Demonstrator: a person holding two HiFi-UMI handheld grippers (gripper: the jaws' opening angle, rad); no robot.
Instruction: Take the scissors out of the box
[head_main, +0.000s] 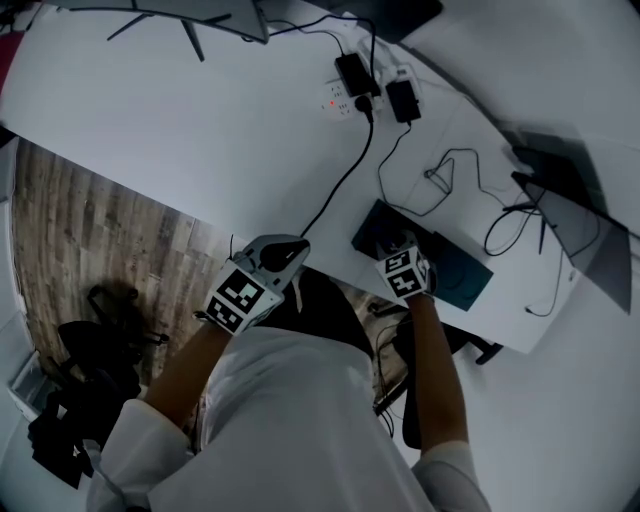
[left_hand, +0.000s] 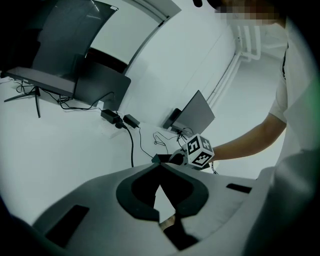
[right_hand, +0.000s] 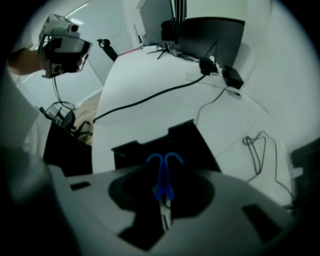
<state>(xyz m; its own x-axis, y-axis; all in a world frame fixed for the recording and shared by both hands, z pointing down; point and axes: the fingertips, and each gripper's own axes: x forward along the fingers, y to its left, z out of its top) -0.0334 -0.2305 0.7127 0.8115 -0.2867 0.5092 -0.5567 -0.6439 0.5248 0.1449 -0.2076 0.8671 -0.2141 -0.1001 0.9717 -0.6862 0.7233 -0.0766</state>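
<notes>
My right gripper is shut on the blades of the blue-handled scissors. Their handles point away from me, above the open black box. In the head view the right gripper hovers over the near end of the dark box, which lies at the table's front edge; the scissors cannot be made out there. My left gripper is held off the table's edge, left of the box, with its jaws together and nothing in them. In the left gripper view, the right gripper shows by its marker cube.
A power strip with black adapters sits at the back, with a black cable running to the table edge. A thin white cable loops beside the box. A dark monitor stands on the right. Wooden floor and a chair lie left.
</notes>
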